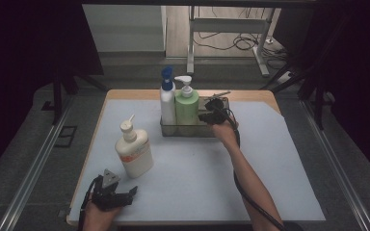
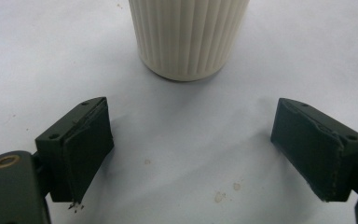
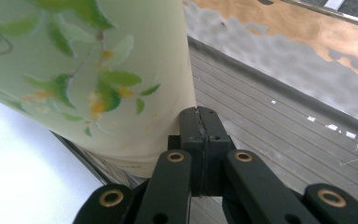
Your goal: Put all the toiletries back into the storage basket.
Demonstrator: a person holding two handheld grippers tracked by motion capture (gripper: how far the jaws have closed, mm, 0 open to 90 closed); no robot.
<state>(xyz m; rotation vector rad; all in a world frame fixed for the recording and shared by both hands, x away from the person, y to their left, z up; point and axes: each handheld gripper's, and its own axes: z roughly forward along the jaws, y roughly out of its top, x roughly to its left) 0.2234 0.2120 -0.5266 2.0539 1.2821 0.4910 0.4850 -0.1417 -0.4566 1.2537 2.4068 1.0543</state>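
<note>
Table (image 1: 289, 183) holds three bottles (image 1: 134, 151), one tray (image 1: 188, 130), two claws (image 1: 125, 195).

A pale green plastic pump bottle (image 3: 88, 70) bears leaf-and-flower print; a cream ribbed plastic bottle (image 2: 189, 37) stands on the light-blue counter (image 1: 197, 168).

Cream pump bottle (image 2: 189, 37): ribbed plastic, matt sheen. Green pump bottle (image 3: 88, 70): smooth plastic, slight gloss, printed leaf pattern. Tray (image 3: 279, 121): metal, finely grooved floor, reflective wall. Table cover (image 1: 197, 168): pale, matt, paper-like, a few small stains. Left gripper (image 2: 191, 154) pads (image 2: 81, 154): black, matt, frayed at the edges
</note>
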